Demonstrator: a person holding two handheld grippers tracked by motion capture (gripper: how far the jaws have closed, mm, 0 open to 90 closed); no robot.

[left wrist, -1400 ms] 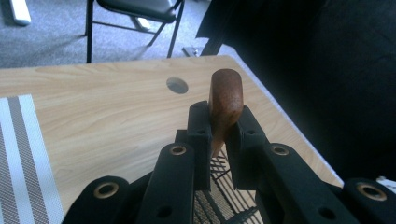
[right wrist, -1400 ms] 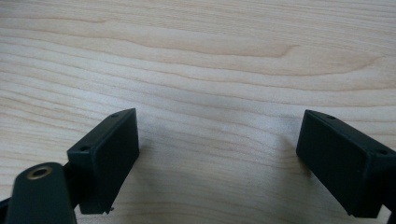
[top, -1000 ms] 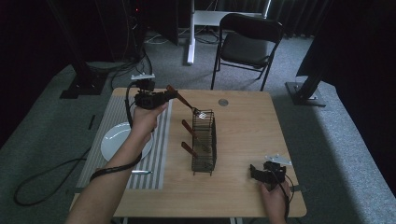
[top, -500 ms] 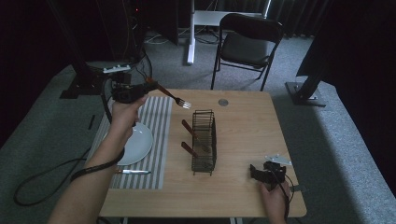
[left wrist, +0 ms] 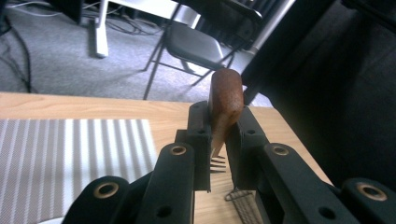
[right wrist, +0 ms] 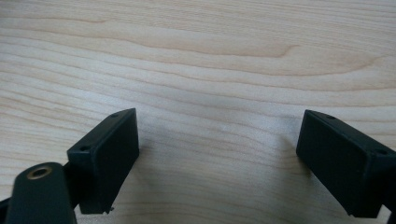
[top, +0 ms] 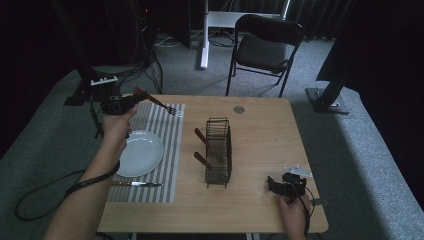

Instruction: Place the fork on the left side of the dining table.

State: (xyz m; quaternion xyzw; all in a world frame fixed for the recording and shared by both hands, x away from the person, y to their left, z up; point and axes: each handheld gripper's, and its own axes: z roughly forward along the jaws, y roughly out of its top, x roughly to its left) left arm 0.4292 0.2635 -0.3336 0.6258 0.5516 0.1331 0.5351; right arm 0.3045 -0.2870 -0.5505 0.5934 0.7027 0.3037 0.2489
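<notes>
Plainly, the left gripper (top: 131,98) hangs at the far left corner of the table (top: 260,130), over the top edge of the striped placemat (top: 167,135); bare wood spreads wide between the wire rack (top: 219,150) and the table's right rim. Two wooden-handled utensils stand slanted in the rack; the white plate (top: 142,152) lies bare on the placemat, a knife (top: 135,184) just below it. The fork (left wrist: 225,105) sits clenched between the left jaws, brown handle rising past them, tines pointing toward the rack; the right gripper (top: 276,184) rests released on the near right corner, jaws wide apart over bare wood.
</notes>
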